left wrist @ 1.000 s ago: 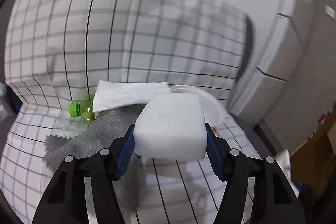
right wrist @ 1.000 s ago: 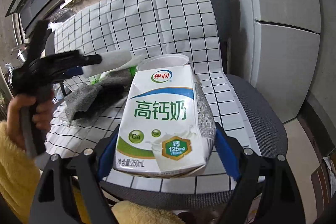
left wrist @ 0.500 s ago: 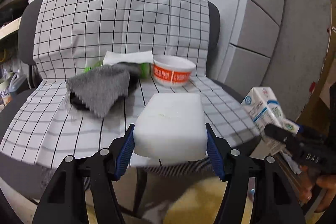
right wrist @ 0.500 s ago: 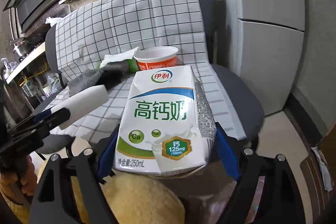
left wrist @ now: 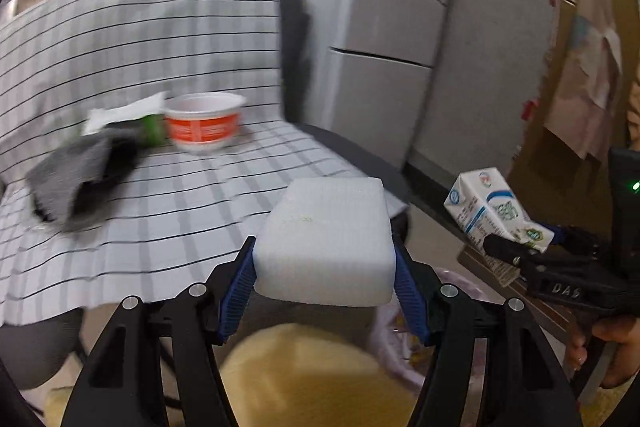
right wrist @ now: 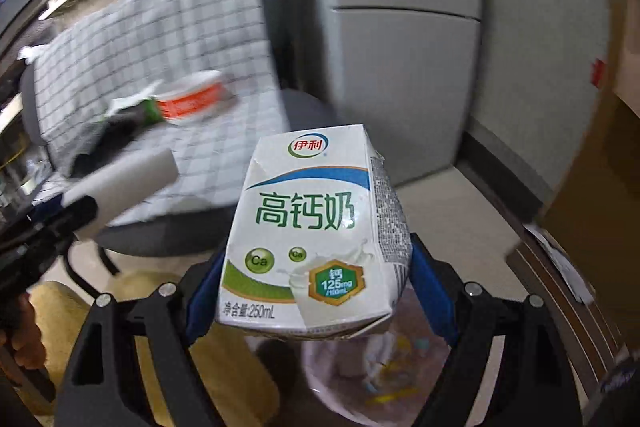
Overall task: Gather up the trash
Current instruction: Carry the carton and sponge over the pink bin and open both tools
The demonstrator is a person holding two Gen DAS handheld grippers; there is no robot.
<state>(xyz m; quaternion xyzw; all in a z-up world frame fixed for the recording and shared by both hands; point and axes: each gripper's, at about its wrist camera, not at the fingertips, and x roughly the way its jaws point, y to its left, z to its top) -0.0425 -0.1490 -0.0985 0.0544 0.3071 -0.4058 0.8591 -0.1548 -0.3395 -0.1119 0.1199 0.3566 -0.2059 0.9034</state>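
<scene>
Left gripper [left wrist: 324,279]: clamped the white foam block [left wrist: 326,239].
Right gripper [right wrist: 316,291]: gripped the white-and-green milk carton [right wrist: 316,231] — above the lined bin [right wrist: 360,383].
Risk: early release — both could miss the bin.

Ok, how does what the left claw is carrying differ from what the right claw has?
The white foam block in the left claw is plain and unprinted with rounded edges; the milk carton in the right claw is printed in green and blue, with sharp folds and a dented bottom corner. The block lies wide and flat, while the carton stands taller than wide. Both are mostly white, clamped between blue pads, and held off the checked chair.
</scene>
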